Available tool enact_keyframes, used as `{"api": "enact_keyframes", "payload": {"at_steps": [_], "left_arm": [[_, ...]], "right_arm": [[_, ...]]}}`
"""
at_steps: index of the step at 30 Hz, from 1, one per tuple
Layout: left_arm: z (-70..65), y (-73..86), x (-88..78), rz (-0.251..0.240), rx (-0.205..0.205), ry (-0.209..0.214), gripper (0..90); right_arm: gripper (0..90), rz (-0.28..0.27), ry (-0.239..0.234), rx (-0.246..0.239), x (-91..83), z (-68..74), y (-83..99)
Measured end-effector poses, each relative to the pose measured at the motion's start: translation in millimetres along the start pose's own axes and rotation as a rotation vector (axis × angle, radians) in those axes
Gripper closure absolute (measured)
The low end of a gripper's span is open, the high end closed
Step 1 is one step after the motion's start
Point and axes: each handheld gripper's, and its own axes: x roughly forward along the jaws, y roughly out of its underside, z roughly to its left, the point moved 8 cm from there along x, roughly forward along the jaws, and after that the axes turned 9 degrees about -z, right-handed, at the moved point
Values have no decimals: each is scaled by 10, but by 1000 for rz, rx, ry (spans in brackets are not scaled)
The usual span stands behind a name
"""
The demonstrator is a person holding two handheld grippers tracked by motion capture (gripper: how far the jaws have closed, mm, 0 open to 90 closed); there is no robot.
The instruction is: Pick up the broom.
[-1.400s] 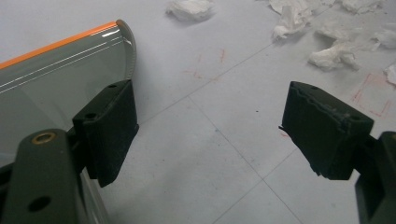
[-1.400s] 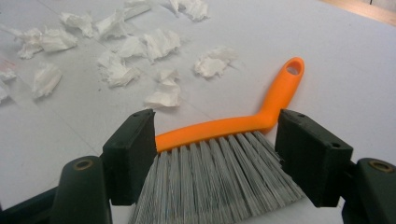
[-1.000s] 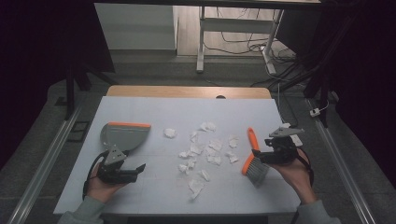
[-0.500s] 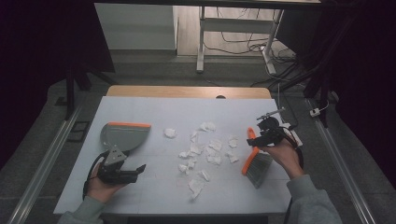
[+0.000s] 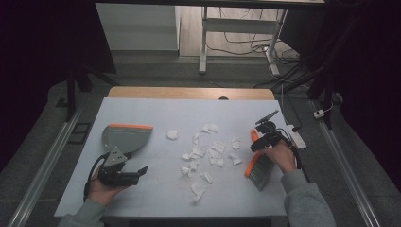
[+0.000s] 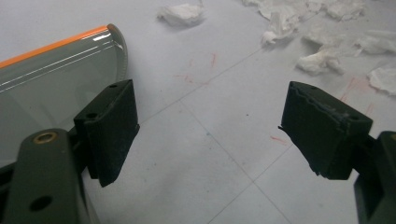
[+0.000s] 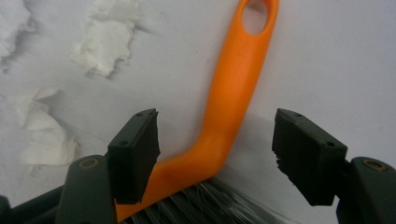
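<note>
Right gripper [image 7: 215, 154] jaws just closing yet apart astride orange brush handle [image 7: 233, 93] lying on table [image 5: 156, 113], left gripper [image 6: 210, 135] wide beside dustpan [image 5: 125, 137], paper scraps [image 5: 208, 151] all unswept: gripping first, sweeping everything left

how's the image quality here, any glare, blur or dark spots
High view: the white table is evenly lit, the room around it falls to near black. Left gripper view: a bright glare streak on the dustpan, paper scraps slightly soft. Right gripper view: the brush handle is sharp and casts a soft shadow to its right.
</note>
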Motion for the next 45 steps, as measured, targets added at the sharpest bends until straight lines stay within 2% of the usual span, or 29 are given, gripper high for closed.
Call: {"api": "enact_keyframes", "payload": {"at_steps": [3, 7, 10, 12, 13, 14, 16, 24, 25, 29, 32, 38, 39, 42, 45], "left_arm": [[-9, 7, -6, 3, 11, 1, 197], [-8, 1, 5, 2, 0, 7, 197], [-15, 16, 10, 10, 9, 5, 197], [-13, 16, 14, 12, 7, 4, 197], [-16, 16, 13, 12, 7, 4, 197], [-20, 16, 12, 11, 7, 4, 197], [-24, 20, 14, 12, 9, 4, 197], [-57, 26, 27, 16, 18, 9, 198], [-60, 25, 26, 16, 18, 9, 198], [-52, 32, 30, 17, 12, 8, 198], [-49, 45, 28, 20, 12, 8, 198], [-18, 57, 10, 12, 0, 4, 200], [-14, 56, 12, 13, -1, 3, 200], [-11, 56, 26, 15, 0, 1, 200], [-10, 60, 33, 19, 3, -3, 199]], "right_arm": [[361, 30, 28, 4, 47, -3, 49], [385, 36, 11, 27, 79, -2, 76], [406, 46, 23, 37, 85, -4, 83], [480, 63, 13, 60, 97, 19, 89], [480, 63, 13, 60, 97, 19, 89], [500, 73, 35, 62, 117, 35, 89], [510, 83, 46, 66, 118, 39, 83], [595, 80, 88, 144, 123, 56, 75], [634, 88, 101, 151, 118, 63, 72], [695, 91, 113, 155, 126, 84, 54], [704, 95, 123, 150, 127, 95, 50], [709, 49, 81, 145, 111, 80, 74], [709, 38, 54, 127, 95, 67, 88], [709, 19, 28, 109, 80, 57, 105], [710, -34, -36, 111, 7, 39, 130]]}}
